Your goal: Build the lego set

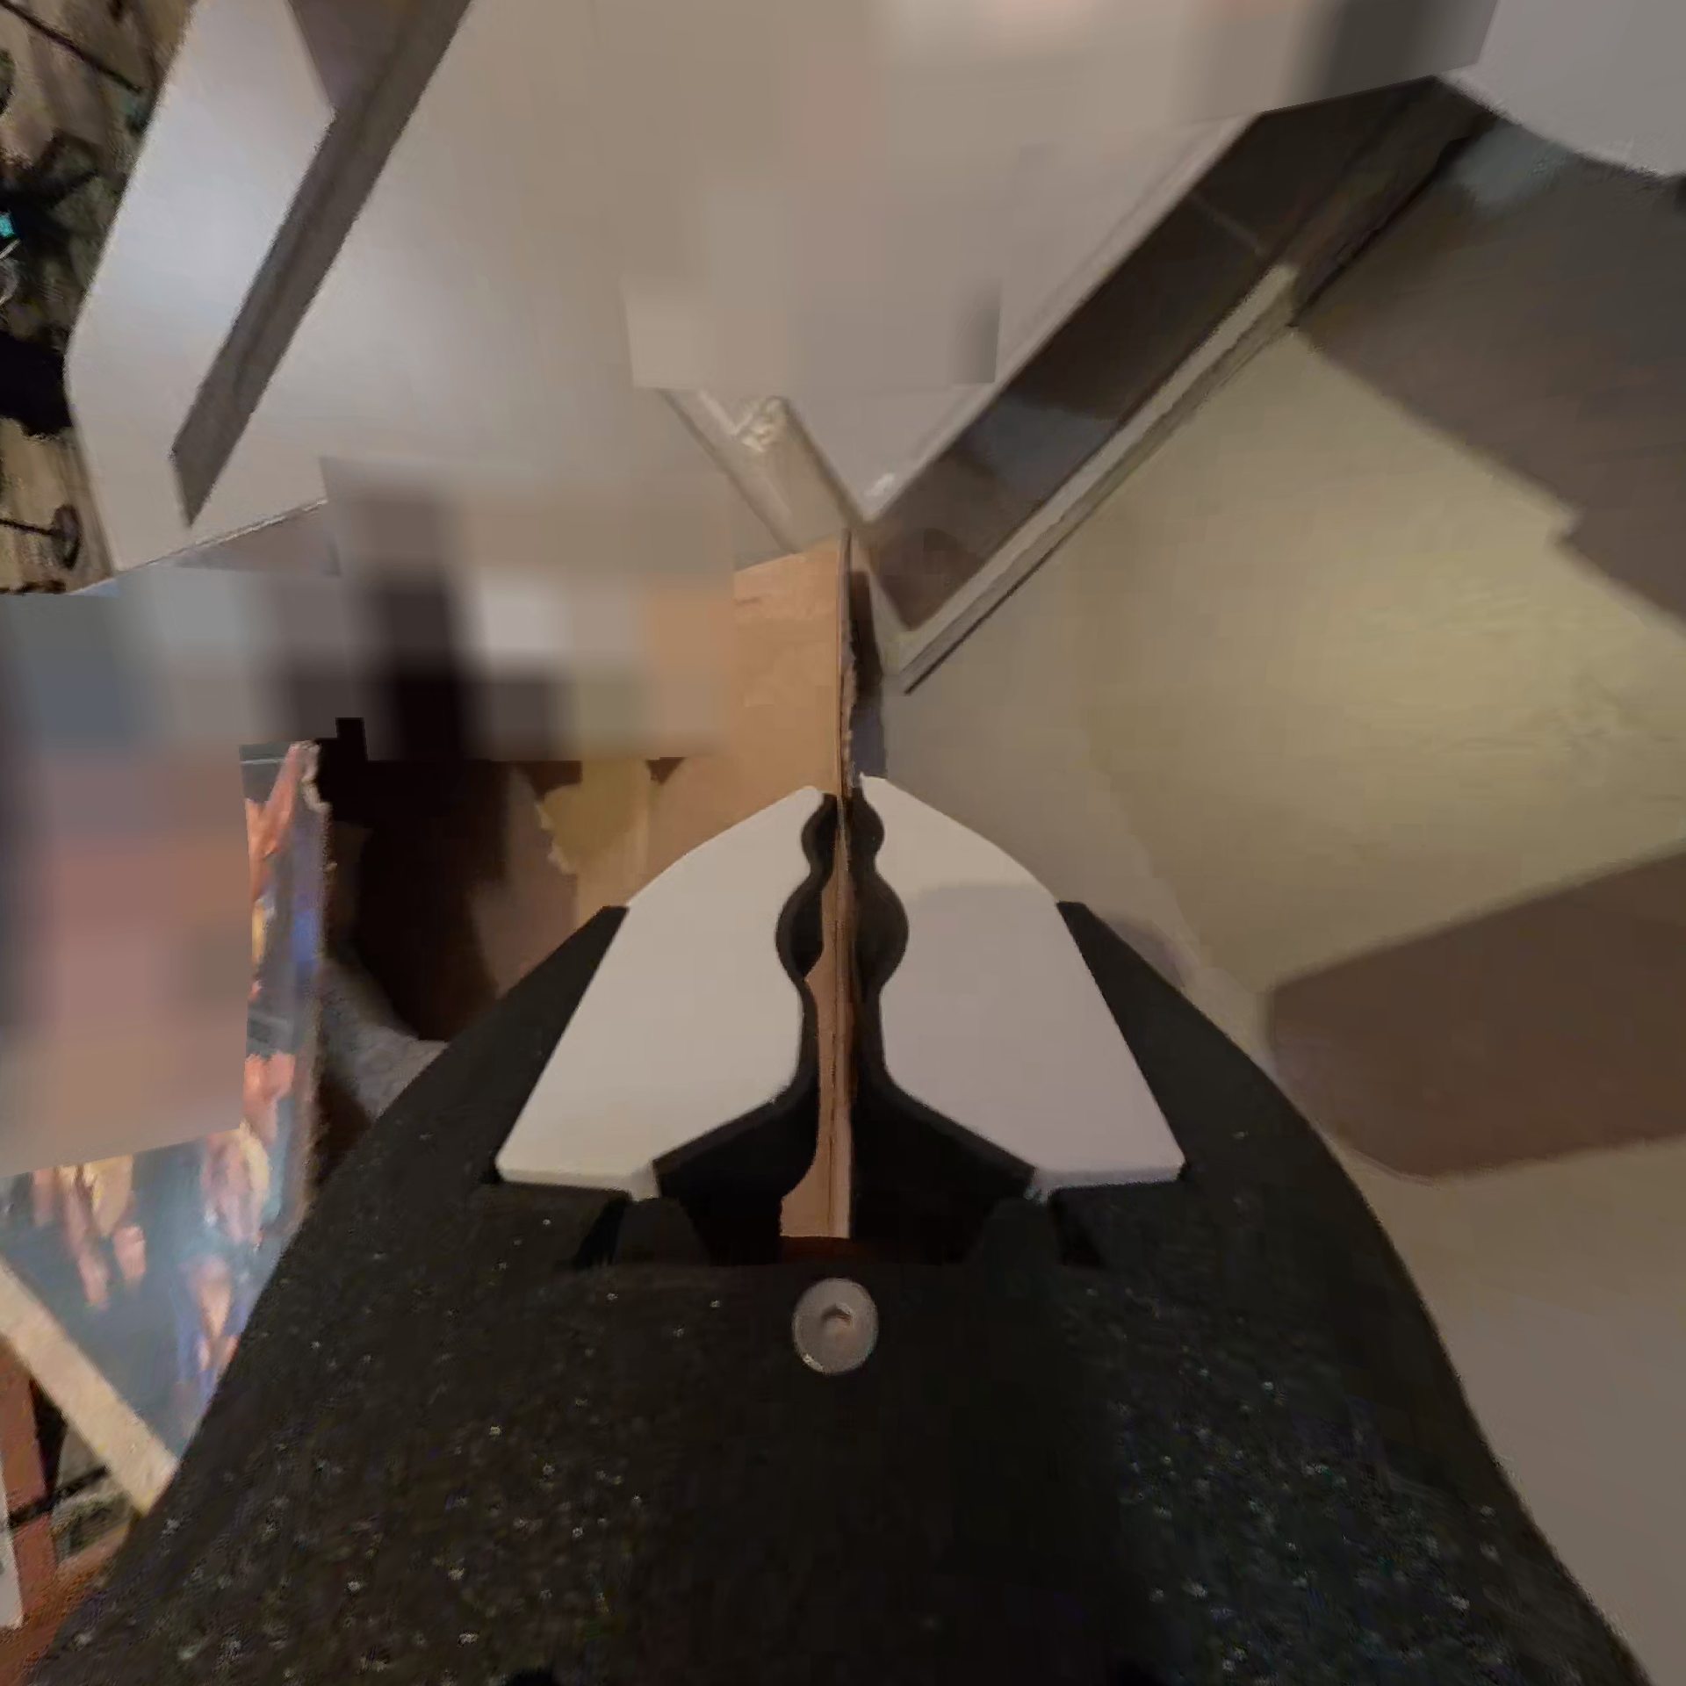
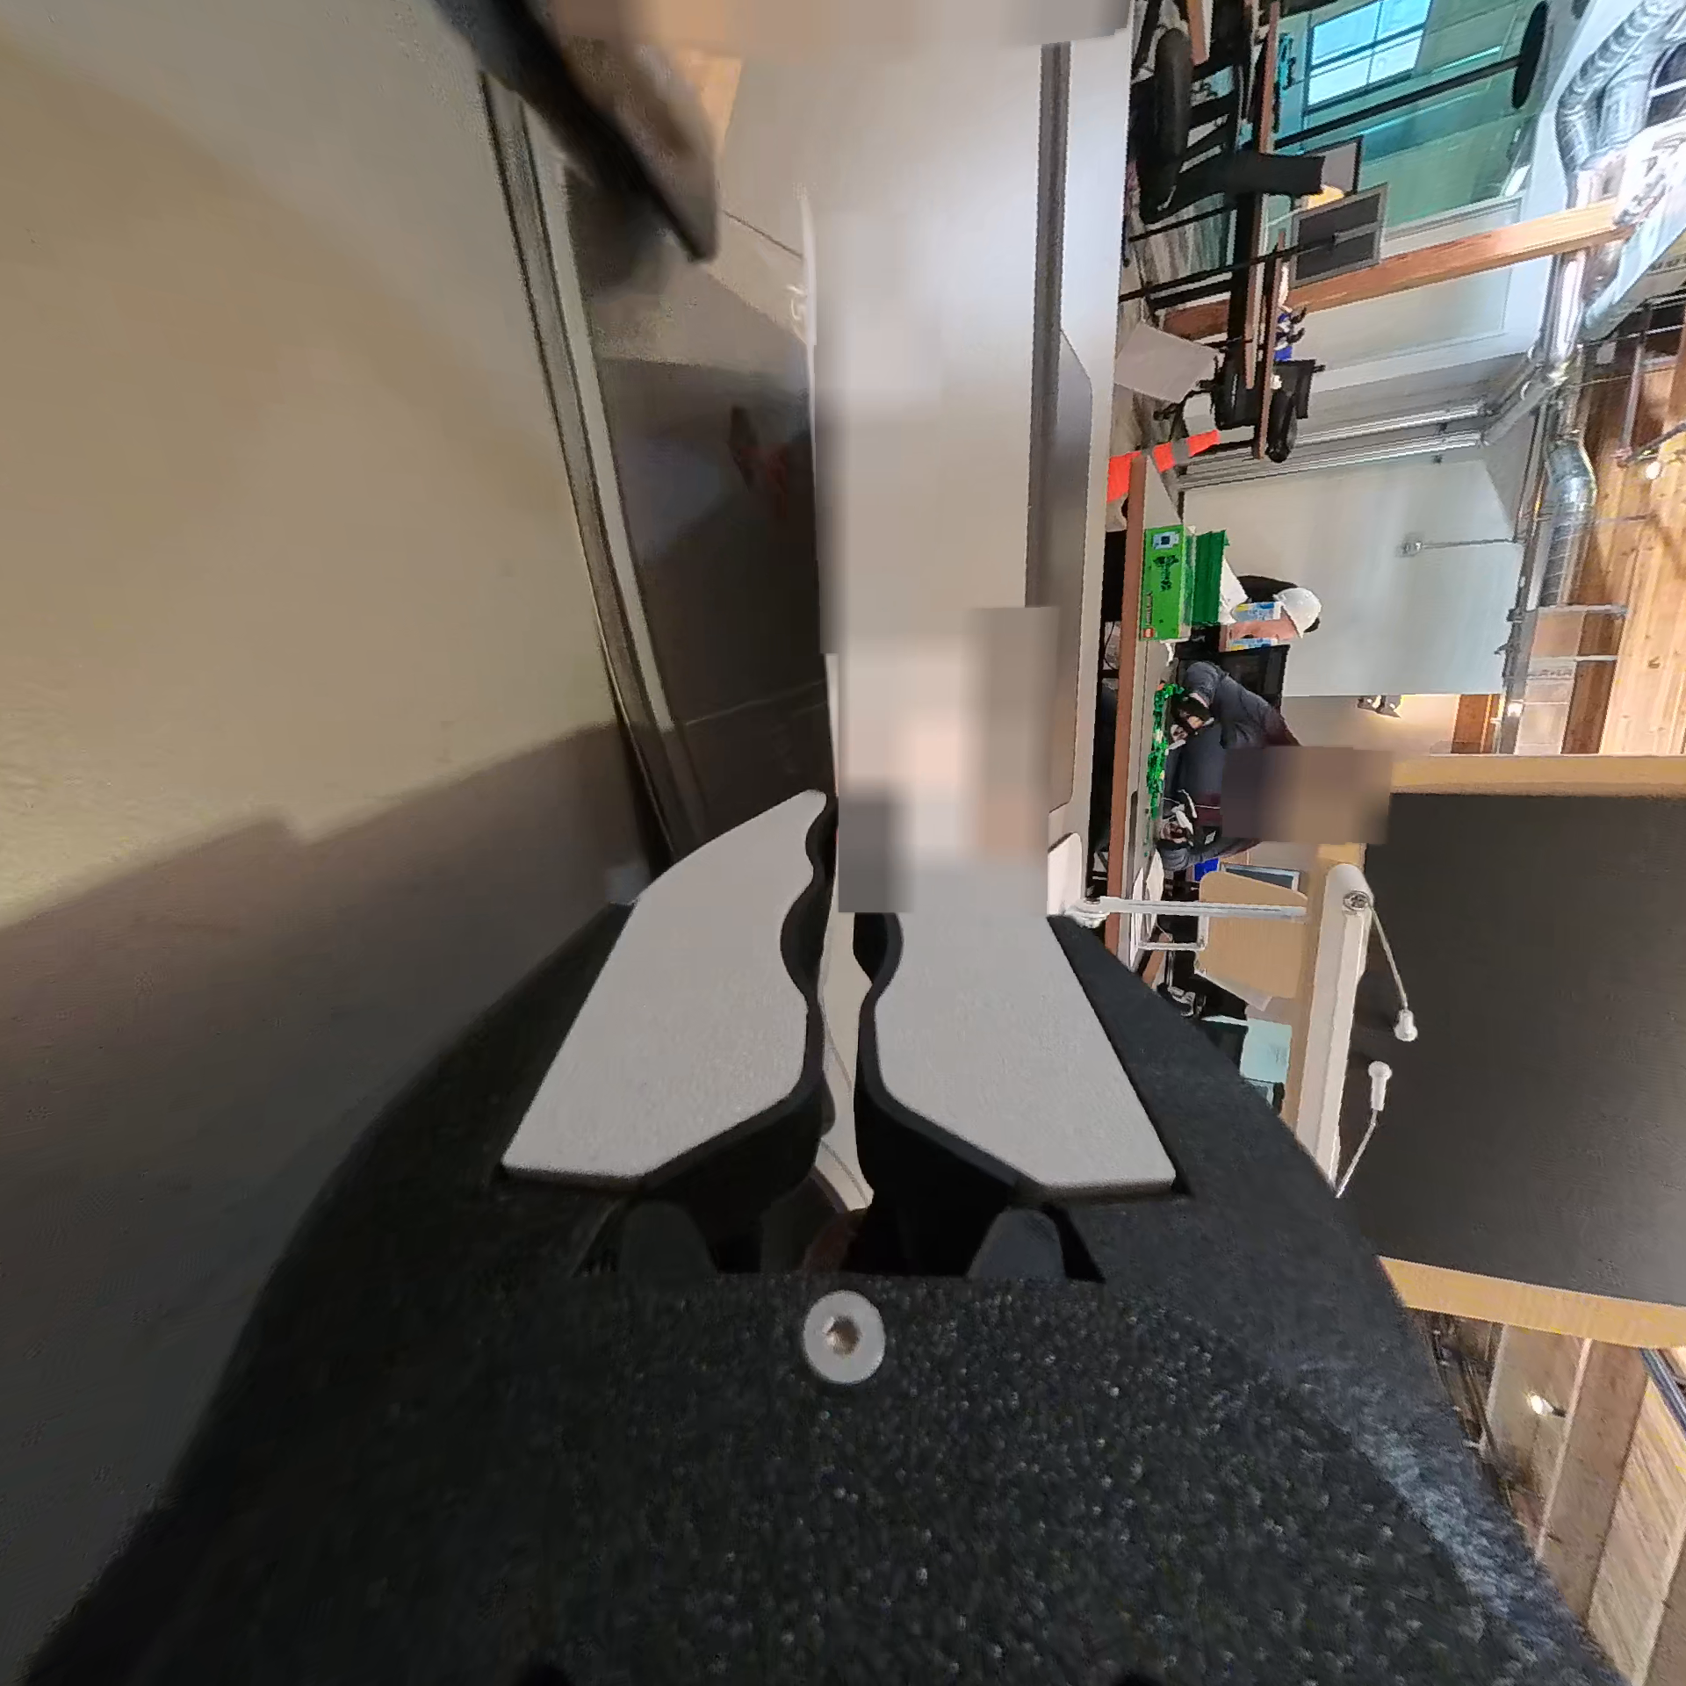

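In the left wrist view my left gripper [image 1: 847, 807] is shut on a thin brown cardboard flap [image 1: 844, 657], seen edge-on and running forward past the fingertips. The flap belongs to an opened box: its brown inside [image 1: 785, 675] lies ahead and its colourful printed outside [image 1: 278, 912] is at the left. In the right wrist view my right gripper [image 2: 844, 858] has its jaws almost together, with a thin pale sheet [image 2: 839, 1049] in the narrow gap. A blur patch hides the right fingertip. No loose bricks are in view.
A pale wall or surface [image 1: 1277, 730] fills the right of the left wrist view, with white panels [image 1: 210, 274] above. In the right wrist view a pale surface [image 2: 228, 456] lies to the left and a black panel [image 2: 1533, 1004] to the right. People sit far off at a workbench [image 2: 1222, 712]. Some 15 cm of space lies between my two pairs of fingers.
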`<state>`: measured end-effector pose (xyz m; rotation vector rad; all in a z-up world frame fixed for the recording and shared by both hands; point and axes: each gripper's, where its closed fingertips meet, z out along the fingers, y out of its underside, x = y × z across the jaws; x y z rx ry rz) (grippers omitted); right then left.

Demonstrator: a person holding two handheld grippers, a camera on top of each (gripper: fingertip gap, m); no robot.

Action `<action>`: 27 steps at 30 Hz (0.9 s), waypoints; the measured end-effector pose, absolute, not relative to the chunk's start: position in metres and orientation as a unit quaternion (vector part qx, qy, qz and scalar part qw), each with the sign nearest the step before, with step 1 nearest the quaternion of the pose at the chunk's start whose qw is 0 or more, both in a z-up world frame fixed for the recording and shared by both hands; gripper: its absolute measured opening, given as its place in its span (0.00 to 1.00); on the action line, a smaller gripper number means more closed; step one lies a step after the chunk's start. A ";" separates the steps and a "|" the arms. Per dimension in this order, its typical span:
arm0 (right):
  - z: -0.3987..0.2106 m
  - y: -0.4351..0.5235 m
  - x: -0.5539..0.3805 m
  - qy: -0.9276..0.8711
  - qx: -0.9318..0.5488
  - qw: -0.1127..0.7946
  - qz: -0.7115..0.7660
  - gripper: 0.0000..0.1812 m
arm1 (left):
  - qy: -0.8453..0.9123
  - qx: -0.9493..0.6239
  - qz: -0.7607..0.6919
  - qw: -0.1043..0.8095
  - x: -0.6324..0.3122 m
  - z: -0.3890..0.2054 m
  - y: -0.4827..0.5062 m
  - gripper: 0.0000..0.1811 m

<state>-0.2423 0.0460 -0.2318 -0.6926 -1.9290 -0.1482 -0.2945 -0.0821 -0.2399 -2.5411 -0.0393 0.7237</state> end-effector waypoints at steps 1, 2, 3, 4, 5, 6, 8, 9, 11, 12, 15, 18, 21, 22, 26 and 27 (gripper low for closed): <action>-0.232 0.046 -0.242 -0.805 -0.288 0.515 -0.063 0.00 | -0.027 -0.929 0.269 0.253 -0.298 -0.234 -0.085 0.01; -0.233 0.046 -0.242 -0.807 -0.286 0.512 -0.063 0.00 | -0.039 -0.926 0.271 0.261 -0.302 -0.229 -0.089 0.01; -0.235 0.045 -0.242 -0.809 -0.285 0.510 -0.065 0.00 | -0.048 -0.924 0.271 0.267 -0.305 -0.225 -0.092 0.01; -0.236 0.045 -0.241 -0.812 -0.282 0.507 -0.067 0.00 | -0.053 -0.922 0.269 0.275 -0.306 -0.221 -0.094 0.02; -0.237 0.044 -0.242 -0.814 -0.279 0.504 -0.069 0.00 | -0.055 -0.919 0.267 0.285 -0.306 -0.218 -0.094 0.02; -0.239 0.043 -0.242 -0.817 -0.276 0.501 -0.069 0.00 | -0.059 -0.917 0.264 0.292 -0.307 -0.216 -0.094 0.02; -0.242 0.038 -0.243 -0.824 -0.266 0.495 -0.067 0.00 | -0.059 -0.917 0.259 0.299 -0.306 -0.215 -0.094 0.02; -0.243 0.036 -0.244 -0.827 -0.262 0.492 -0.065 0.01 | -0.057 -0.916 0.256 0.303 -0.305 -0.215 -0.092 0.02; -0.244 0.030 -0.245 -0.831 -0.258 0.489 -0.059 0.03 | -0.049 -0.918 0.248 0.304 -0.301 -0.218 -0.088 0.01; -0.244 0.028 -0.246 -0.832 -0.255 0.489 -0.055 0.04 | -0.043 -0.921 0.242 0.304 -0.299 -0.220 -0.085 0.01; -0.244 0.021 -0.247 -0.837 -0.252 0.483 -0.039 0.08 | -0.025 -0.926 0.225 0.301 -0.292 -0.231 -0.077 0.01; -0.244 0.014 -0.245 -0.844 -0.257 0.471 -0.013 0.11 | -0.017 -0.928 0.212 0.304 -0.286 -0.238 -0.070 0.02; -0.239 0.007 -0.239 -0.846 -0.268 0.460 0.022 0.14 | -0.014 -0.932 0.201 0.301 -0.284 -0.243 -0.068 0.02; -0.237 0.005 -0.236 -0.846 -0.273 0.457 0.033 0.15 | -0.013 -0.932 0.194 0.306 -0.282 -0.243 -0.067 0.02; -0.222 0.003 -0.221 -0.839 -0.298 0.448 0.083 0.19 | -0.011 -0.925 0.174 0.339 -0.276 -0.236 -0.061 0.09; -0.218 0.003 -0.215 -0.836 -0.306 0.445 0.097 0.20 | -0.011 -0.921 0.169 0.350 -0.274 -0.232 -0.059 0.11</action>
